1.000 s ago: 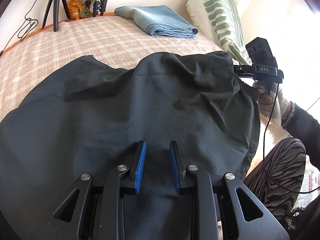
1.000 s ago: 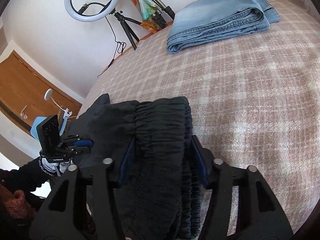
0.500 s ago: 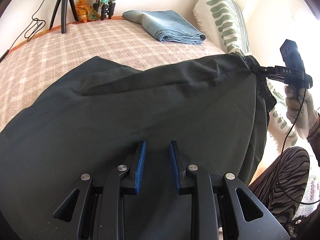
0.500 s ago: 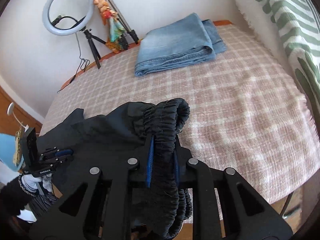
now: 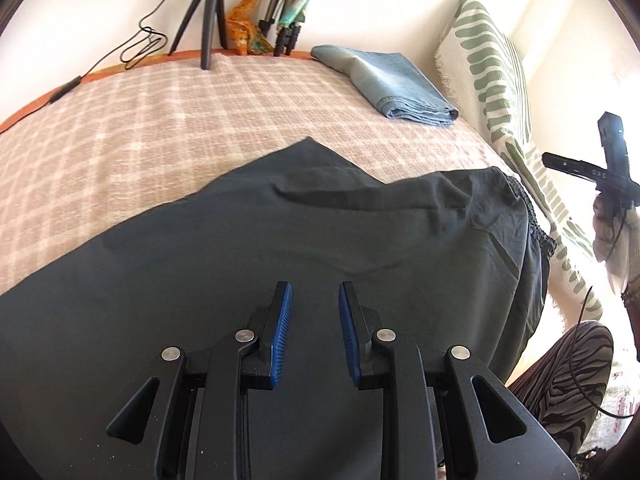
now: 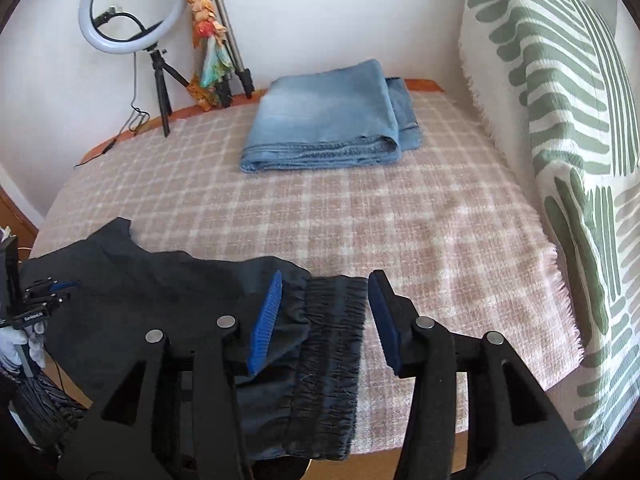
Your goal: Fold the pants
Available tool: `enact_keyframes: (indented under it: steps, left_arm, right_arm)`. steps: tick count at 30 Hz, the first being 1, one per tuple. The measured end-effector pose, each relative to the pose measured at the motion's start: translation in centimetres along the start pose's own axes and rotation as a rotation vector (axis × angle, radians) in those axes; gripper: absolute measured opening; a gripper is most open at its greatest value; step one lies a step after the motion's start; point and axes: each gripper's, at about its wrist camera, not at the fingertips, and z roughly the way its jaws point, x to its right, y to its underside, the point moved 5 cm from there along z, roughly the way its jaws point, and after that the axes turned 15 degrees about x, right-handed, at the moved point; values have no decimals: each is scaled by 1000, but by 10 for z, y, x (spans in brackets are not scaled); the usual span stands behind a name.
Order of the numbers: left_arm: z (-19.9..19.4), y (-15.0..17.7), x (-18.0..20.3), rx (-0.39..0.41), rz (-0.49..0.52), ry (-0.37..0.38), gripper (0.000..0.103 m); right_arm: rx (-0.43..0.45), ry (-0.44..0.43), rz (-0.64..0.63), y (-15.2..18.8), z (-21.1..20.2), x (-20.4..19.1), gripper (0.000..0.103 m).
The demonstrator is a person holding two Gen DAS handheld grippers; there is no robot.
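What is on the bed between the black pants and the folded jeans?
Nothing: in the right wrist view only bare checked blanket lies between the black pants and the folded jeans.

**Colours on my feed right now**

I've got black pants on a pink-and-white checked blanket, faded blue jeans behind, a white cushion with green stripes, and blue gripper pads.

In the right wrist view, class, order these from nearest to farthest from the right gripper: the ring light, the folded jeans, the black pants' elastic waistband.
1. Elastic waistband of the black pants: directly between the right gripper jaws, which have just been opening and stand clear of it.
2. Folded jeans: mid-table, straight ahead.
3. Ring light: far left, on its tripod against the wall.
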Motion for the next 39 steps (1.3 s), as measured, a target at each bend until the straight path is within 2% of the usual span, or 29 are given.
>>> enact_keyframes:
  steps: [5, 9, 13, 16, 21, 23, 24, 26, 30, 31, 36, 39]
  left_arm:
    - [-17, -4, -27, 15, 2, -55, 22]
    - [-28, 3, -48, 15, -13, -96, 22]
    - [-32, 14, -64, 4, -25, -125, 22]
    - [-37, 21, -74, 0, -37, -129, 22]
    - [-41, 26, -88, 7, -54, -131, 22]
    - [-42, 26, -93, 15, -70, -129, 22]
    - [-43, 27, -95, 20, -80, -129, 22]
    - [-45, 27, -99, 28, -101, -123, 22]
    - [-43, 28, -102, 33, -104, -117, 22]
    - [-43, 28, -102, 37, -103, -115, 22]
    - [-44, 26, -107, 47, -144, -102, 22]
    - [-50, 21, -113, 64, -188, -115, 22]
  right_arm:
    - [-28, -256, -4, -10, 26, -83, 50]
    - [-154, -462, 47, 0, 82, -151, 50]
    - [-278, -528, 71, 15, 145, -205, 51]
    - [-369, -536, 98, 27, 182, -227, 51]
    - [-404, -564, 119, 33, 201, -244, 50]
    - [-405, -579, 105, 35, 201, -252, 29]
    - [-408, -582, 93, 35, 199, -254, 9]
    - [-378, -556, 45, 32, 196, -264, 7]
    - [-249, -493, -128, 1, 185, -282, 4]
    - [-239, -487, -152, -2, 187, -286, 4]
    - [-304, -436, -228, 14, 206, -290, 4]
    - [-314, -403, -197, 24, 212, -280, 4]
